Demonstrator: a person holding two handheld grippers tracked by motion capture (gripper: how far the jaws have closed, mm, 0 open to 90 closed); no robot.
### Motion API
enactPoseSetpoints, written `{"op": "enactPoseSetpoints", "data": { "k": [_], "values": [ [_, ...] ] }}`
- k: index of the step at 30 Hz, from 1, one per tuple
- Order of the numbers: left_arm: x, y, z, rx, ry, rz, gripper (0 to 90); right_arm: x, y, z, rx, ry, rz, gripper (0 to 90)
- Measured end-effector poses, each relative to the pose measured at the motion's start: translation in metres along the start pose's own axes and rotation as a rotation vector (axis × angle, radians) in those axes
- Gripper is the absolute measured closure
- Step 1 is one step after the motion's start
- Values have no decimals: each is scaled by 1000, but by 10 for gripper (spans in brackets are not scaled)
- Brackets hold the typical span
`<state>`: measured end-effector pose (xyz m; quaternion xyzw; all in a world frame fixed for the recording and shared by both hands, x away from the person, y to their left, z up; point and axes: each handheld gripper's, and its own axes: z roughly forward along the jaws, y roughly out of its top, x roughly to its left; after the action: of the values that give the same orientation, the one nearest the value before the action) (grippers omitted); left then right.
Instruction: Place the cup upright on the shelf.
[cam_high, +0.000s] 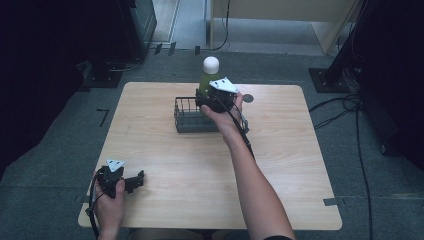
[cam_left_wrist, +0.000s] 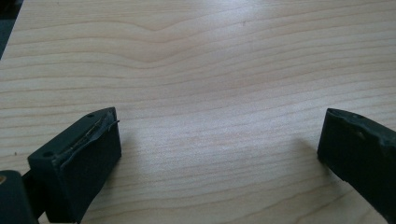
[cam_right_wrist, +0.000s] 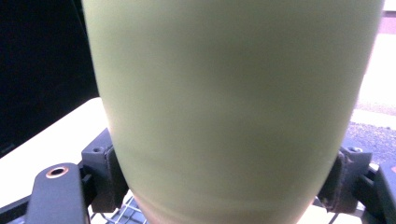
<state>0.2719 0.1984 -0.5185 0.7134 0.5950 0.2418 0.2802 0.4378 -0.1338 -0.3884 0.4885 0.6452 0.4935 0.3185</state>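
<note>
Currently, per item:
right gripper (cam_high: 210, 97): far side of the table (cam_high: 280, 165), just above the basket's right end. Jaws clamped on the bottle, one pad on each side of its lower body in the right gripper view.
bottle (cam_high: 208, 75): pale green body, white round cap, upright, held in the right gripper. Its bottom is at the basket's rim; whether it touches the basket I cannot tell.
bottle close-up (cam_right_wrist: 229, 107): green wall between the pads, wire grid visible under it.
basket (cam_high: 187, 117): dark wire, rectangular, centre-far part of the table.
left gripper (cam_left_wrist: 219, 149): jaws wide apart, nothing between them, bare wood grain under them.
left gripper position (cam_high: 135, 181): near-left corner of the table, resting low, well apart from the basket.
disc (cam_high: 248, 98): small, dark, round, flat on the table right of the right hand.
</note>
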Motion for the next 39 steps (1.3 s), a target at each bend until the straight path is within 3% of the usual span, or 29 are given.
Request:
{"op": "enactPoseSetpoints", "data": {
  "k": [6, 11, 23, 39],
  "values": [
    [0, 0, 0, 0, 0, 0, 0, 4, -7, 8, 40, -9, 0, 200],
    [0, 0, 0, 0, 0, 0, 0, 6, -8, 10, 27, -17, -4, 199],
    [0, 0, 0, 0, 0, 0, 0, 2, -12, 16, 18, -43, 50, 192],
    [0, 0, 0, 1, 0, 0, 0, -4, -12, 14, 76, 4, 83, 126]
  ]
}}
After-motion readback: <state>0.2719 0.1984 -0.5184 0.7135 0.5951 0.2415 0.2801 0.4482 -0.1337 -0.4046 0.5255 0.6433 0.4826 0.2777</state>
